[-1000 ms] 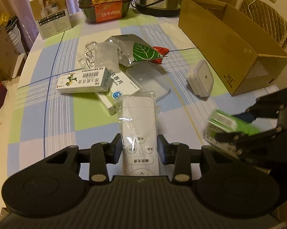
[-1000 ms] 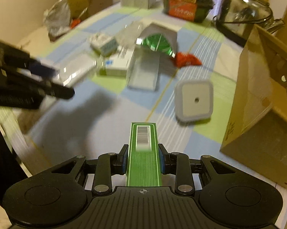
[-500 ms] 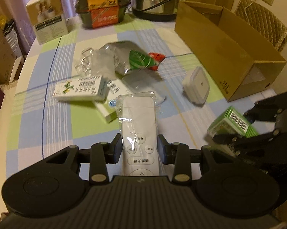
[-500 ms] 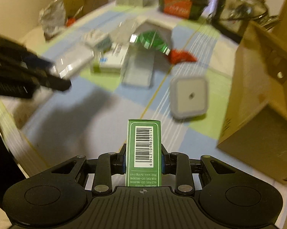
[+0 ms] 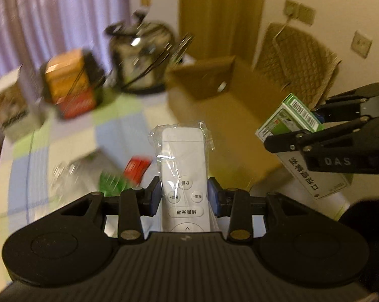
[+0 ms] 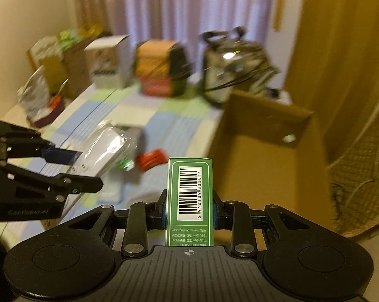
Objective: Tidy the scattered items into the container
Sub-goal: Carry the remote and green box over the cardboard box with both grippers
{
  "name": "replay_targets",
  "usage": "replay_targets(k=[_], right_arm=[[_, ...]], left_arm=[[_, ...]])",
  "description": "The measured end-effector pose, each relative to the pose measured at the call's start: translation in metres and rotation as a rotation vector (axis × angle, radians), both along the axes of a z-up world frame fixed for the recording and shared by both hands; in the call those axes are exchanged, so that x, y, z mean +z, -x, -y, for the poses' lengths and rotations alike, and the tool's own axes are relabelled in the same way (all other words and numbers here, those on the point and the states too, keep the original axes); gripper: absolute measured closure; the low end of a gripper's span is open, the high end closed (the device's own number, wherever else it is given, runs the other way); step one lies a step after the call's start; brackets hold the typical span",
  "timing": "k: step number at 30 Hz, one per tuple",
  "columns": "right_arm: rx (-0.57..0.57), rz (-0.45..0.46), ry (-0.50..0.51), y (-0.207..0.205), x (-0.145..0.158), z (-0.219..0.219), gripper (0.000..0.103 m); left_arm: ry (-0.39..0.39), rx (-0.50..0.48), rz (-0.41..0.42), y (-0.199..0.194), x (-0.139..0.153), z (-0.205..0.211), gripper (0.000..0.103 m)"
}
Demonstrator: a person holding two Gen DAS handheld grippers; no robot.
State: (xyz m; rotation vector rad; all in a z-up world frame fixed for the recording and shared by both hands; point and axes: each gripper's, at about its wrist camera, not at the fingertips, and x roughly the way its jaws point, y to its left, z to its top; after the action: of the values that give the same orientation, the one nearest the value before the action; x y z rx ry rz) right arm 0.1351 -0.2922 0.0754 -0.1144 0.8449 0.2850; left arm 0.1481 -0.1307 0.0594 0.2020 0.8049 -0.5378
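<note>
Left tongs (image 5: 184, 197): clamped on a white remote control (image 5: 183, 166) sealed in clear plastic wrap, blue pads pressing both long sides, the remote lifted off the surface and pointing toward the cardboard box.
Right tongs (image 6: 189, 211): clamped on a green carton (image 6: 189, 193), barcode face up, held in the air just before the near edge of the box; in the left wrist view the same carton (image 5: 290, 123) is seen tilted between black fingers at the right.
Container: an open brown cardboard box (image 6: 265, 156) lies at the right end of the surface, its inside bare where visible; in the left wrist view it (image 5: 227, 115) lies directly beyond the remote's far end.
Surface (image 6: 149, 115): a cloth checked in pale blue, green and white, with a red packet (image 6: 151, 158) and a green-patterned pouch (image 5: 111, 183) left near the middle, both blurred.
Far end: a steel kettle (image 6: 229, 70), an orange-and-black package (image 6: 161, 68) and a white carton (image 6: 108, 63) stand in a row before a purple curtain (image 6: 176, 7).
Beyond the box: a quilted chair back (image 5: 295, 58) against the wall.
</note>
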Motion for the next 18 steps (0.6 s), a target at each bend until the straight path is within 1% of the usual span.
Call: replay_targets(k=[3,7,11,18], right_arm=[[-0.047,0.023,-0.007,-0.013,0.017,0.029,0.07],[-0.097,0.07,-0.009,-0.035,0.028,0.063,0.07],[-0.158,0.049,-0.062,-0.056,0.016,0.093,0.07],[-0.209,0.003,-0.107,-0.085,-0.017,0.119,0.07]], left_arm=[[0.034,-0.037,0.013,-0.018,0.017,0.033,0.07],[0.082,-0.07,-0.003,-0.043,0.026,0.071,0.07],[0.109,-0.084,-0.037,-0.063,0.02,0.097,0.07],[0.092,-0.089,-0.077,-0.084,-0.009,0.127,0.07]])
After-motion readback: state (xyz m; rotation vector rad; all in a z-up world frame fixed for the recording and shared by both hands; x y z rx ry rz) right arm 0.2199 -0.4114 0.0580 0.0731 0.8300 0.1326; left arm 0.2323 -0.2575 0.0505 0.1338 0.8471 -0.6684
